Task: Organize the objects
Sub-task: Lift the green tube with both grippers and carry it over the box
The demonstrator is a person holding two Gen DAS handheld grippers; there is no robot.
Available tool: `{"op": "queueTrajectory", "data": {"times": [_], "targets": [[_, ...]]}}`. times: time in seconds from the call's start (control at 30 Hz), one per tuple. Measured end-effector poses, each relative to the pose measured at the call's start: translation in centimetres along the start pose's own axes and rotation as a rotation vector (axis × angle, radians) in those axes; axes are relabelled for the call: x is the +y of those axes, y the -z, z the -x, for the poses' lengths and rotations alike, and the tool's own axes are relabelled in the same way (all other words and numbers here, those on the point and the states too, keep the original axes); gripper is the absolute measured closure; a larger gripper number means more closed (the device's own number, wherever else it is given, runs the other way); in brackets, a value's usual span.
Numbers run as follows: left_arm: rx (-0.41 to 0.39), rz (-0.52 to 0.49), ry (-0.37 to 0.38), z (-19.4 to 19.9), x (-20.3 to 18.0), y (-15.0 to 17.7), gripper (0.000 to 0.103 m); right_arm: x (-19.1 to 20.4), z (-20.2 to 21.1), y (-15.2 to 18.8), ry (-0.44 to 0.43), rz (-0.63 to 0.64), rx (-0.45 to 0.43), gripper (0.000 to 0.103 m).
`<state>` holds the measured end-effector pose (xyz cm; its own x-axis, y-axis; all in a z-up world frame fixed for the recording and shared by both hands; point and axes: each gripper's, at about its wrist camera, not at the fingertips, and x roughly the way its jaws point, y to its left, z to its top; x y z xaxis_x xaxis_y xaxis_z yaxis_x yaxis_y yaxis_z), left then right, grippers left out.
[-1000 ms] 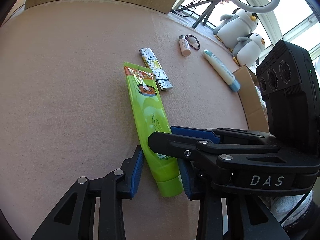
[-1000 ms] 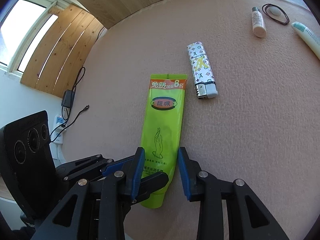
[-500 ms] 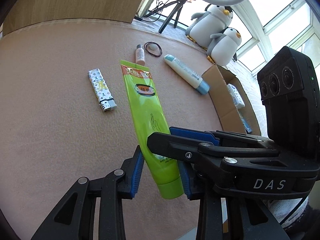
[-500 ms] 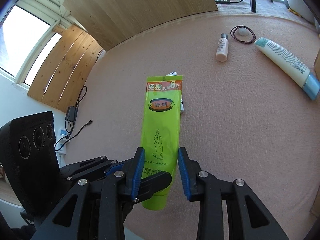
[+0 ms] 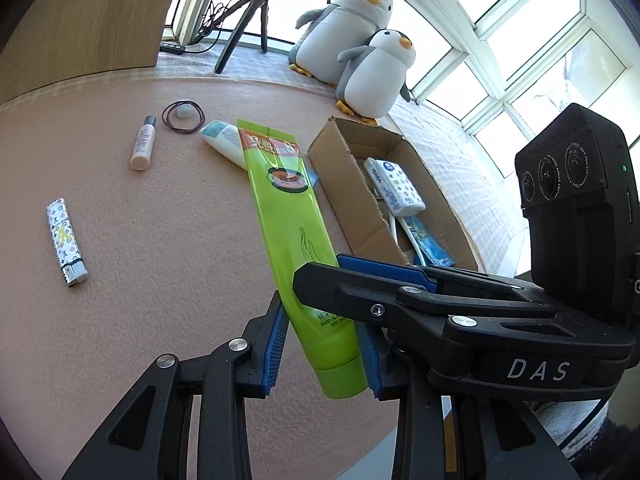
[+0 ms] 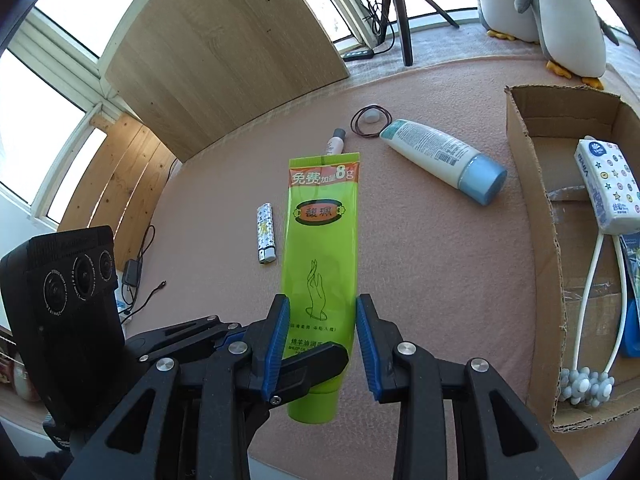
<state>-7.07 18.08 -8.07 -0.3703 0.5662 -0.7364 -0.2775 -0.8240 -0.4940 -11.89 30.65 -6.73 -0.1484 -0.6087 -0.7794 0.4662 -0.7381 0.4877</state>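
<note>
Now lifted off the mat: tube [image 5: 296,236] clamped near its cap end by both left gripper [image 5: 322,344] and right gripper [image 6: 322,344], swung toward box [image 5: 348,184] ahead-right; drop-in probably next.

We list: two grey-and-white plush penguins [image 5: 360,40] seated by the window; a black tripod [image 6: 400,12] with trailing black cables; a pale wooden board [image 6: 224,52] leaning upright; a black power adapter [image 6: 131,272] and cord on the floor beyond the pink felt surface [image 5: 160,220].
</note>
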Motion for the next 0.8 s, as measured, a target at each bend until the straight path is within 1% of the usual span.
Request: {"op": "queueTrajectory", "data": {"times": [0.23, 0.57, 0.8], "targets": [[0.005, -0.046, 0.035, -2.6, -3.4, -1.6, 0.067, -3.7, 3.0, -0.8, 0.033, -0.032, -0.051, 0.072], [0.012, -0.112, 0.061, -6.2, -8.1, -4.6, 0.067, -7.3, 6.1, -2.6, 0.063, -0.065, -0.113, 0.072], [0.027, -0.141, 0.064, -8.7, -10.0, -6.2, 0.067, -10.1, 7.2, -3.7, 0.082, -0.094, -0.135, 0.072]]}}
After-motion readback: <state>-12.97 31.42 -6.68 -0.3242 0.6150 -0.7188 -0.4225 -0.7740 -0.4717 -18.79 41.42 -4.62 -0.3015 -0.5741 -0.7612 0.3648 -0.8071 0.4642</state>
